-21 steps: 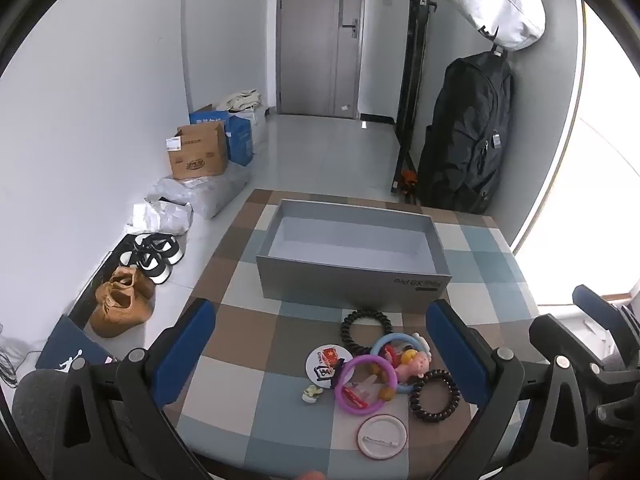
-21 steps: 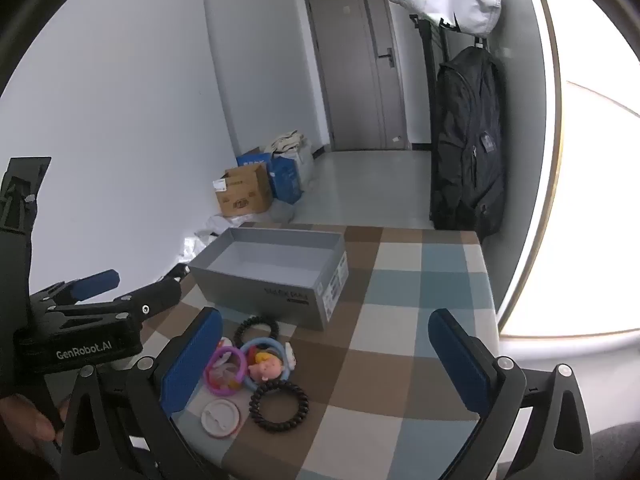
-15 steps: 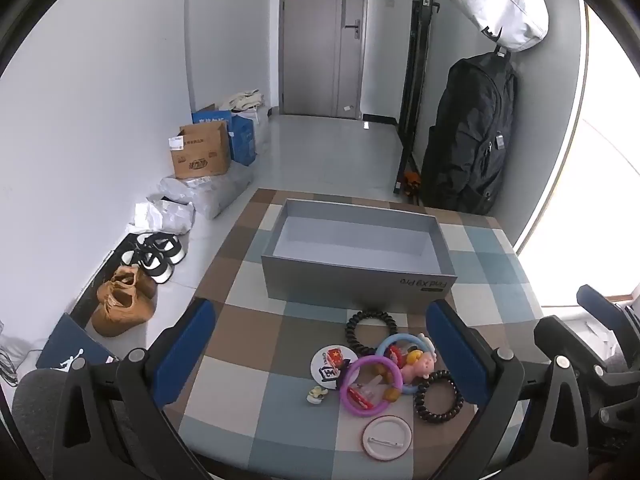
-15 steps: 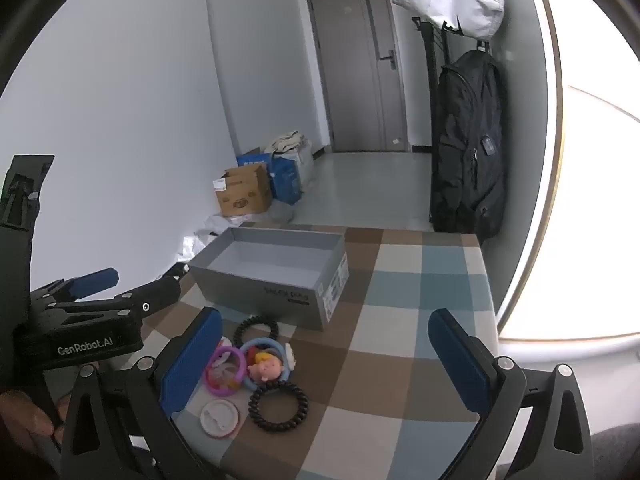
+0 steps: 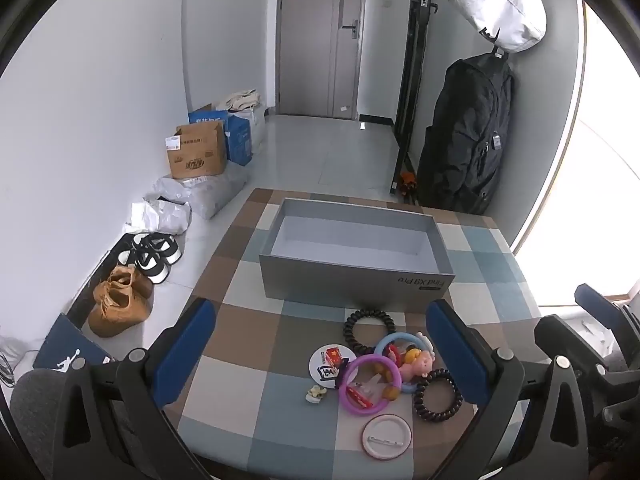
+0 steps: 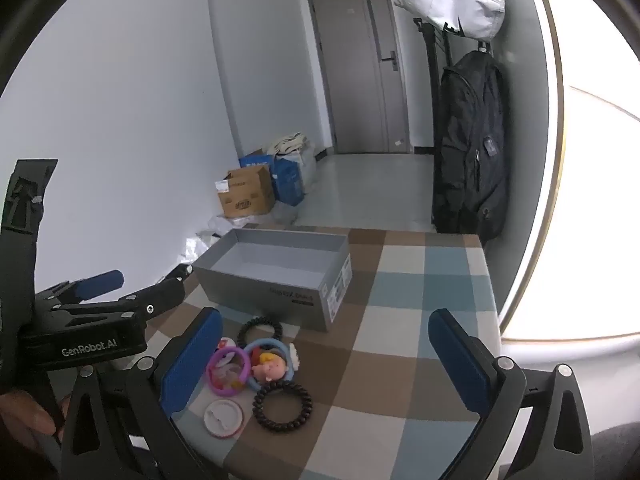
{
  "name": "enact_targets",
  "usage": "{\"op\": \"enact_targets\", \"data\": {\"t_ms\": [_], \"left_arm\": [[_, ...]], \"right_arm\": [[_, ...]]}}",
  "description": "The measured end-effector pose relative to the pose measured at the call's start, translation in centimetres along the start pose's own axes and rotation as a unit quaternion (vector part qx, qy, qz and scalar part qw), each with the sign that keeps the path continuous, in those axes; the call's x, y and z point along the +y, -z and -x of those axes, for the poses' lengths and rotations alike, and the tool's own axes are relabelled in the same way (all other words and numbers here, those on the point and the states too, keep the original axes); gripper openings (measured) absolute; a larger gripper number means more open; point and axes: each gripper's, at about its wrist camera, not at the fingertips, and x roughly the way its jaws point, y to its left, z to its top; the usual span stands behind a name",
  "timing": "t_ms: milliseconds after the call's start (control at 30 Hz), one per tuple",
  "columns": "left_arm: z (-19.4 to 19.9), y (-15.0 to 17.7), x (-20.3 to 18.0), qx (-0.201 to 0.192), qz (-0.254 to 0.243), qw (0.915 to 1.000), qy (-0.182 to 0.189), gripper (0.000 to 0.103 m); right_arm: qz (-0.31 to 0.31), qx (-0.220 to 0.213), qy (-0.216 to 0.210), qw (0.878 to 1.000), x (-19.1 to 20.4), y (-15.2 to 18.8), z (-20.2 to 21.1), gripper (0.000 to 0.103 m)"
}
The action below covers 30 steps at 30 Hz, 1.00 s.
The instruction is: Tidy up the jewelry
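Fingers of the left gripper stand fully apart in the left wrist view, blue pads facing each other with nothing between them. Below and ahead lies a cluster of jewelry on the checked brown, blue and cream tablecloth: a black beaded bracelet, a second black beaded bracelet, a purple plastic ring, a light blue plastic ring with a small pink doll figure, a round white pin badge with a printed face, a round white badge lying face down and a small cream charm. Beyond the cluster, just apart from it, stands an open grey rectangular cardboard box; its interior is empty.

From the right wrist view, the right gripper is likewise wide open and holds nothing. Its left pad stands in front of the near left edge of the cluster. The left gripper appears at the left edge, held in a person's hand.

Task status: judged not yet begun. No item is in the box; all pieces remain to be transferred.

Surroundings: white walls, a grey door, a pale tiled floor, cardboard cartons, shoes, a black backpack hanging under a white bag.
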Motion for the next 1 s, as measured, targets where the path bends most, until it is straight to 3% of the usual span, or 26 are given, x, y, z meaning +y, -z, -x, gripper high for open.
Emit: {"op": "enact_targets", "data": {"t_ms": [1000], "left_arm": [[0.26,0.15,-0.16,-0.007,-0.002,1.0,0.002,0.102]], "right_arm": [[-0.005,-0.011,0.003,1.0,-0.16,-0.18,0.43,0.103]]}}
